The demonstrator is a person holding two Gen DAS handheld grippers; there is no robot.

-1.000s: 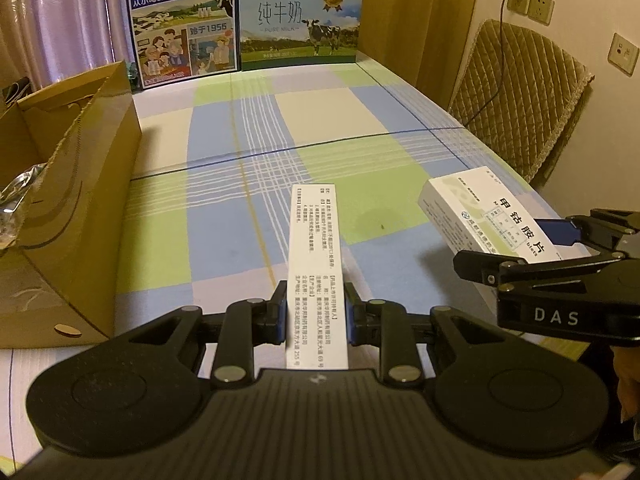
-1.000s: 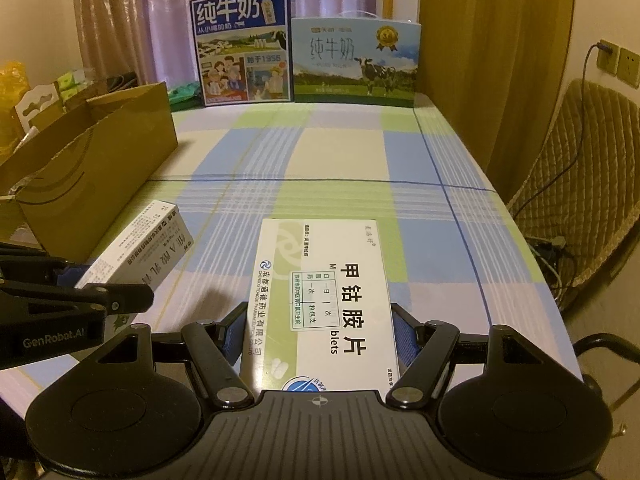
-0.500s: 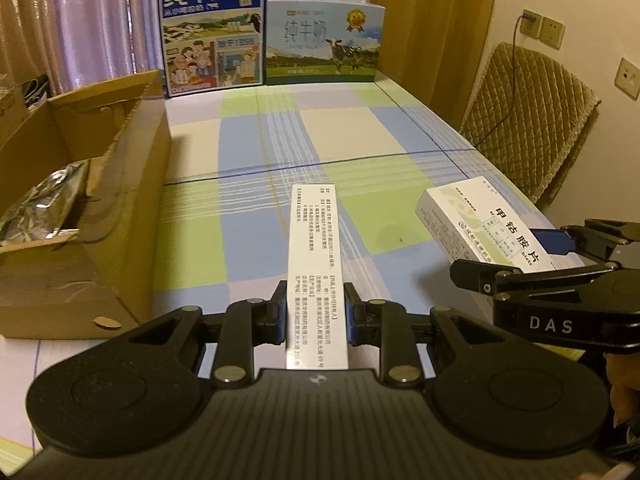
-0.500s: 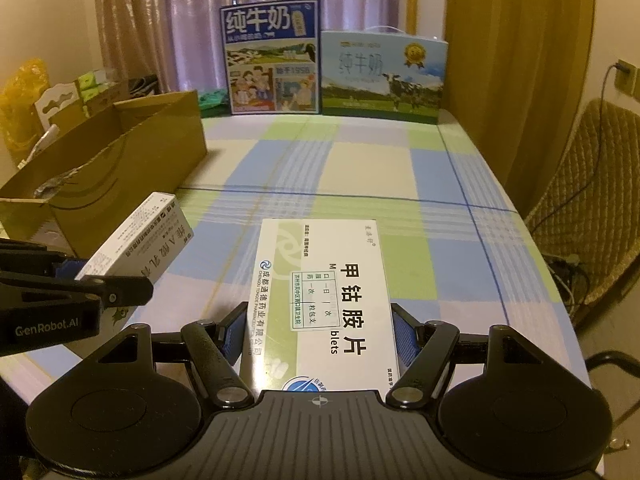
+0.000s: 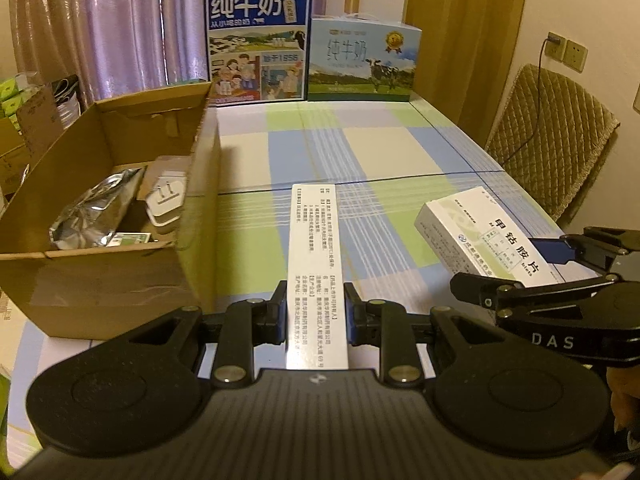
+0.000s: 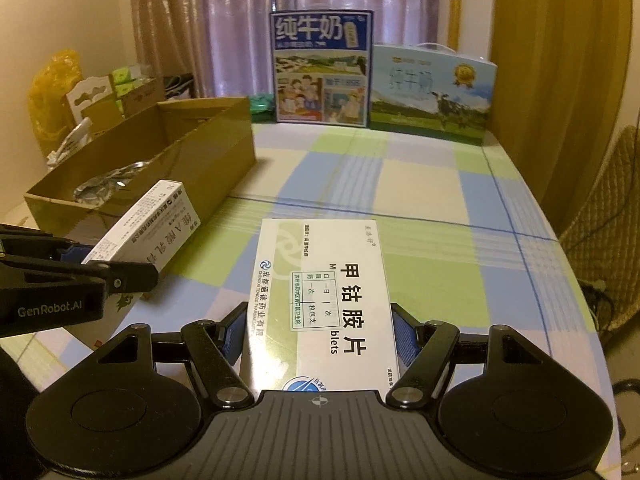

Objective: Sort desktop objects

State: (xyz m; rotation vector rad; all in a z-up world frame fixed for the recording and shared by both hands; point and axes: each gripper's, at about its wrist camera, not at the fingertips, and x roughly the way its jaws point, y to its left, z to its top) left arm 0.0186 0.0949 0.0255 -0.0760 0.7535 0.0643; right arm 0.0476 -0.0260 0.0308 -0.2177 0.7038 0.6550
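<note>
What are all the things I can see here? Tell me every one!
Narrow medicine box: 1, white, held edge-up in the left gripper.
Wide medicine box: 1, white and green, held flat in the right gripper.
Cardboard box: 1, brown, open, on the table's left side.
Foil pouch: 1, silver, inside the cardboard box.
Plug adapter: 1, white, inside the cardboard box.
Milk cartons: 2, blue, at the table's far end.
Tablecloth: 1, checked blue, green, cream.
Chair: 1, quilted tan, right.
Left gripper: black.
Right gripper: black.

Checked table (image 5: 384, 152) under cardboard box (image 5: 120, 280), 2 milk cartons (image 5: 258, 44).
</note>
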